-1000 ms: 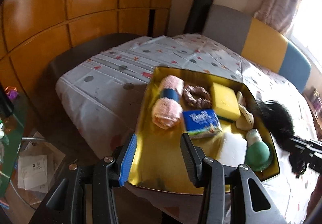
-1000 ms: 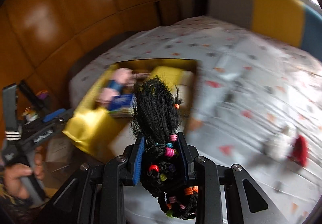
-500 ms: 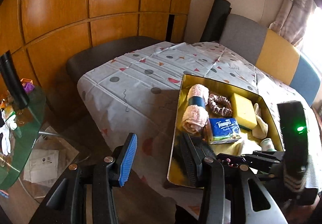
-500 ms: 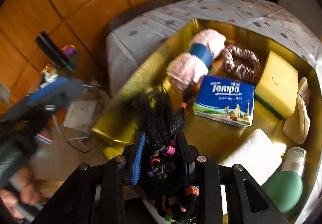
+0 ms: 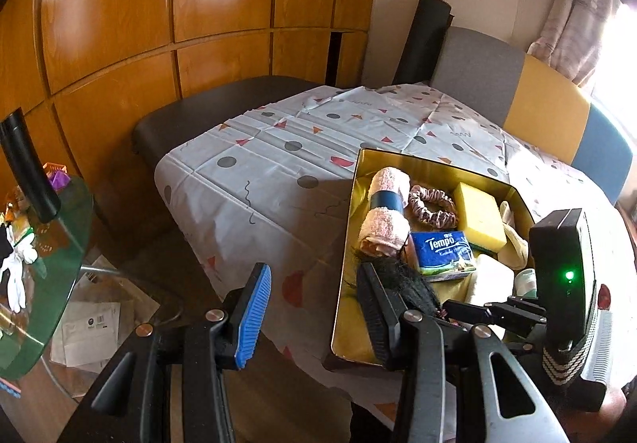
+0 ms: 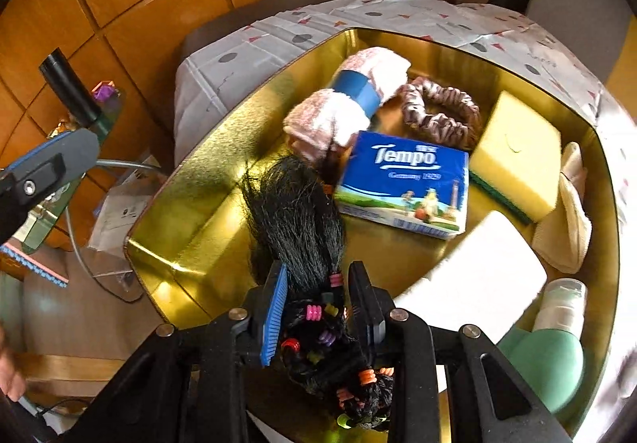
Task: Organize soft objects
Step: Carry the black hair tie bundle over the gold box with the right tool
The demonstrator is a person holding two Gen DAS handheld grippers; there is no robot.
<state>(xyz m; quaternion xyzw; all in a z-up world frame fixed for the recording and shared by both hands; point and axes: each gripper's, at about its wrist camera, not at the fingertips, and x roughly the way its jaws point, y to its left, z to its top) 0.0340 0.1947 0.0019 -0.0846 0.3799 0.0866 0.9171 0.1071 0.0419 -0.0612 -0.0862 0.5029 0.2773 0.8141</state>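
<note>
Leftmost, a glass side table point(image 5: 59, 244) carrying a black cylinder point(image 5: 28, 168) and small trinkets; papers lie on the floor beneath it.

Left gripper point(image 5: 314, 303): jaws apart with nothing between them, hanging over the near left edge of the patterned tablecloth point(image 5: 258, 180), beside the tray's left wall.

Gold tray point(image 6: 191, 172) (shallow, mirror-bright inside) sits on the cloth. Contents, left to right:
- Black hairpiece point(image 6: 298, 220) with coloured beads, clamped between the right gripper's point(image 6: 318, 303) pads; its loose brush end lies low over the tray's near left floor, touching the towel's end, though actual contact with the floor cannot be told. The beaded braids hang back behind the fingers.
- Rolled pink towel point(image 6: 350, 100) with a blue band, far left of the tray.
- Tempo tissue pack point(image 6: 402, 184), blue, lying flat at centre, just beside the towel.
- Brown scrunchie point(image 6: 438, 112), far centre, touching the towel roll.
- White pad point(image 6: 477, 276), near centre right.
- Yellow sponge point(image 6: 517, 152) with a green scouring face underneath, far right.
- Cream cloth item point(image 6: 569, 216) leaning against the right wall.
- Green bottle point(image 6: 553, 351) with a pale cap, near right corner.

Beyond the tray, a bench back point(image 5: 517, 96) in grey, yellow and blue panels.
</note>
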